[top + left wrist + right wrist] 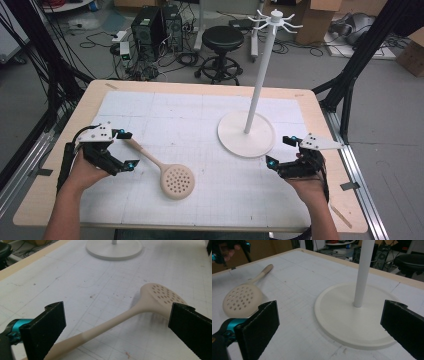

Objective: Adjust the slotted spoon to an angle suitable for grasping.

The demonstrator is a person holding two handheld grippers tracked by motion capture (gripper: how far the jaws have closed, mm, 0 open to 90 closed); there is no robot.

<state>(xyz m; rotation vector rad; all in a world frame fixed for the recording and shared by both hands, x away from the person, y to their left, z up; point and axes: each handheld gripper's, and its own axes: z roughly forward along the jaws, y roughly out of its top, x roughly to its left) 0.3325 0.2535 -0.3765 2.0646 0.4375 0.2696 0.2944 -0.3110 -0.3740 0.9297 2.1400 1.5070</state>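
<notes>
The left hand-held gripper [123, 150] sat at the handle end of the slotted spoon [165, 172], jaws spread wide apart and straddling the handle without touching it, as the left gripper view made plain. The spoon [125, 317] lay flat on the tabletop [210, 210], handle pointing toward the left gripper, perforated bowl toward the middle of the white grid mat [200, 110]. This looked like the approach step, a pick-up of the spoon not yet begun. The right hand-held gripper [281, 151] hovered just beside the round base of the white hook stand [246, 134], its jaws also wide apart and holding nothing.

The next move seemed to call for lowering the left gripper so both jaws came level with the handle, then closing across its narrow width. Since the handle is slim and rounded, a squeeze placed off centre could roll it away. The stand's hooks [275, 19] at the top suggested a hanging spot, though that was only a guess.

Hard to make out: the very tip of the handle was cut off at the bottom of the left gripper view, so whether it carries a hanging hole could not be told. In the right gripper view the stand's pole [363, 272] ran out of the top of the frame, and the base [352, 315] was partly hidden behind the right jaw.
</notes>
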